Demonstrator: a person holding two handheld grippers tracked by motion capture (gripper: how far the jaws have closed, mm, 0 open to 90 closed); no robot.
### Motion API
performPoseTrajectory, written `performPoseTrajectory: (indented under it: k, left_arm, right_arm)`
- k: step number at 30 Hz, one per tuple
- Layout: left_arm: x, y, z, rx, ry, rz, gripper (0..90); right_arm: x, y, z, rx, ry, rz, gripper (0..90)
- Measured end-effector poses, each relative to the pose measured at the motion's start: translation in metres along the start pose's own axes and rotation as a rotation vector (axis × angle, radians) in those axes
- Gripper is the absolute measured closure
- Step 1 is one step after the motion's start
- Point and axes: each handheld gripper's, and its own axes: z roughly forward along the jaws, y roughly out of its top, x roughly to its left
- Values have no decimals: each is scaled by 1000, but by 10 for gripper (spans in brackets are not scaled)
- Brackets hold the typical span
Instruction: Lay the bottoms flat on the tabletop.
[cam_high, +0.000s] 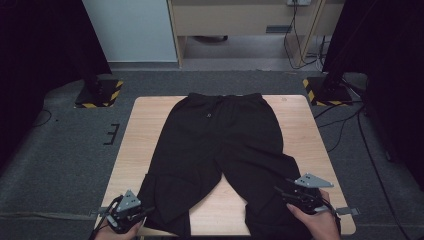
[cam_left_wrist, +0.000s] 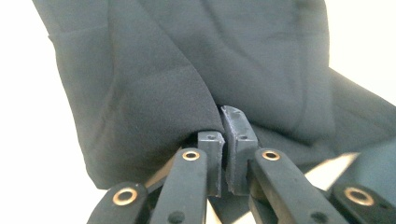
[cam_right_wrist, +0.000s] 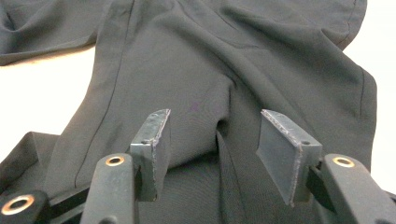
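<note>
We log the counter (cam_high: 130, 145), a light wooden top filling the middle of the high view, on a grey carpeted floor (cam_high: 55, 165). On it lie the black trousers (cam_high: 220, 140), spread flat at frame centre, waistband toward the top edge, the two legs splaying toward the lower left and lower right corners; both leg ends reach the counter's near edge.

The right gripper (cam_high: 286, 194) sits at lower right of the high view, over the outer side of that leg near its end. In the right gripper view we see its jaws parted, dark cloth with a raised fold lying between them, the pads not pressing on it: released.

The left gripper (cam_high: 146, 214) sits at lower left of the high view, at the outer edge of the other leg. In the left gripper view its jaws stand nearly together at lower centre, with a pinch of trouser fabric drawn into the gap: clenched on the trousers.
</note>
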Motion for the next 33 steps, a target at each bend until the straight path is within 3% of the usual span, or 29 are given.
performPoseTrajectory:
  k: [4,6,8,11,13,15,17,19,21,22,24,26,29,33]
  left_arm:
    - [-4,7,-18,-38,-18,4,871]
    - [-5,11,-19,-48,-19,10,878]
    - [1,26,-9,-92,-17,-3,879]
    - [12,38,17,-169,-36,-61,857]
    - [19,41,36,-223,-60,-118,738]
    - [23,40,54,-253,-87,-136,614]
    - [26,37,67,-230,-100,-124,472]
    - [24,32,75,-193,-74,-93,519]
    - [21,28,81,-163,-71,-68,510]
    - [19,26,81,-173,-59,-41,508]
    - [17,26,77,-144,-53,-21,511]
    - [15,22,73,-130,-42,26,559]
    - [13,11,63,-109,-78,17,623]
    - [10,-9,44,-96,-129,0,624]
  right_arm:
    - [1,0,1,2,-2,-2,445]
    - [1,-1,2,3,-3,-7,445]
    - [2,-1,3,9,-2,-9,445]
    - [2,-1,3,12,-2,-11,445]
    - [2,0,3,8,-4,-4,444]
    - [1,-1,2,4,-6,-9,444]
    - [0,-1,0,5,-5,-1,443]
    - [-2,-2,0,0,-8,3,443]
    - [-3,-2,-1,-1,-9,4,442]
    - [-4,-1,-2,-4,-11,3,442]
    - [-4,-1,-3,-3,-10,4,441]
    - [-4,-1,-3,-4,-12,5,440]
    - [-4,-2,-2,2,-12,-4,436]
    - [-5,-2,-2,1,-10,2,433]
